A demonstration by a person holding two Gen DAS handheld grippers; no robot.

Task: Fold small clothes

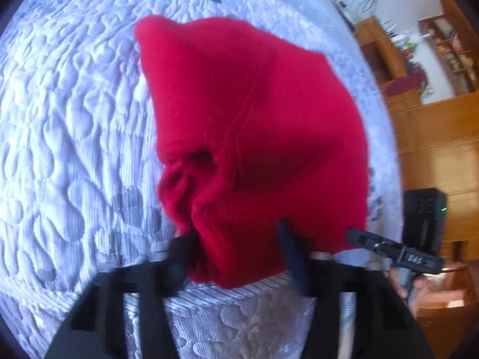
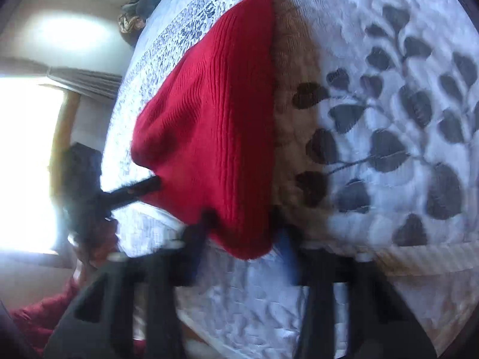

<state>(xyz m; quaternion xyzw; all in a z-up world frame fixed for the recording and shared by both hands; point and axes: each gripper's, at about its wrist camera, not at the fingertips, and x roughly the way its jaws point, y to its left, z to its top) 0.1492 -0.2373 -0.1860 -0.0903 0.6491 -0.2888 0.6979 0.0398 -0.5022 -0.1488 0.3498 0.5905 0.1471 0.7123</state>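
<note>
Red knit hat [image 1: 239, 113] hangs over the bed [image 1: 74, 149], held up by both my grippers at its near, lower end. My left gripper [image 1: 236, 254] has its jaws partly closed on a bunched bit of the hat's edge. My right gripper [image 2: 242, 239] is closed tighter on the edge next to it, and its tip shows in my left view at the hat's right side. From both sets of jaws the hat stretches away, long and pointy, with its tip far out over the bed's quilt and its wide end at my fingers. Both hands look about equally near. I think the next move is to lay the hat flat near the bed's front edge, tip pointing away.
</note>
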